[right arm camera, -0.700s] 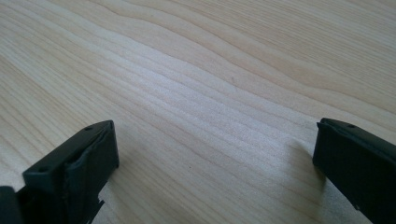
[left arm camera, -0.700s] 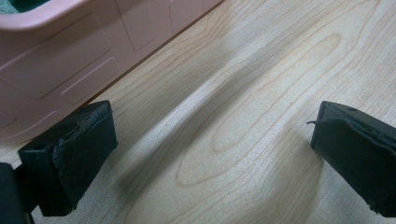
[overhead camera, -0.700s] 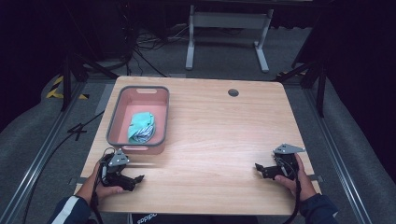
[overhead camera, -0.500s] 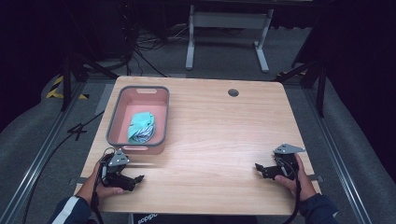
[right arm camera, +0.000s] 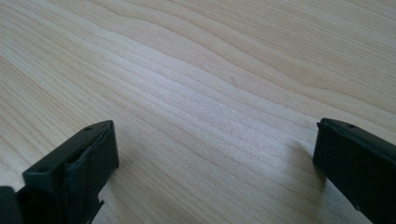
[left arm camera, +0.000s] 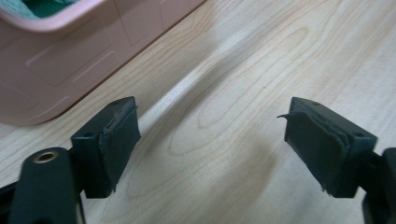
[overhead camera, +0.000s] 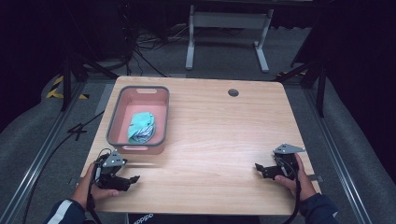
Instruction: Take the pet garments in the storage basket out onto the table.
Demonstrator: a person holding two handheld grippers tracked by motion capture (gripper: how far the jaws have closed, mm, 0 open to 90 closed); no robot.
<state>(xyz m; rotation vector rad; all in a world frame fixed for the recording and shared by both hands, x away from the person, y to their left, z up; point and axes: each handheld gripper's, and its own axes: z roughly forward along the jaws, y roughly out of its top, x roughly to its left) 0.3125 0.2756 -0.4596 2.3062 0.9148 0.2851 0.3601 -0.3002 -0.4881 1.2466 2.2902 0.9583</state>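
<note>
A pink tray with a grey rim stands at the table's left, and a teal cloth lies bundled inside it. My left gripper rests near the front left corner, just below the tray, its jaws open over bare wood. In the left gripper view the left gripper has nothing between its pads, and the tray's pink wall fills the upper left. My right gripper sits near the front right edge, jaws wide apart. The right gripper view has the right gripper over bare wood grain.
The wooden table has a round cable hole at the back right. A metal stand and cables lie on the dark floor behind. Rails run along both sides of the table.
</note>
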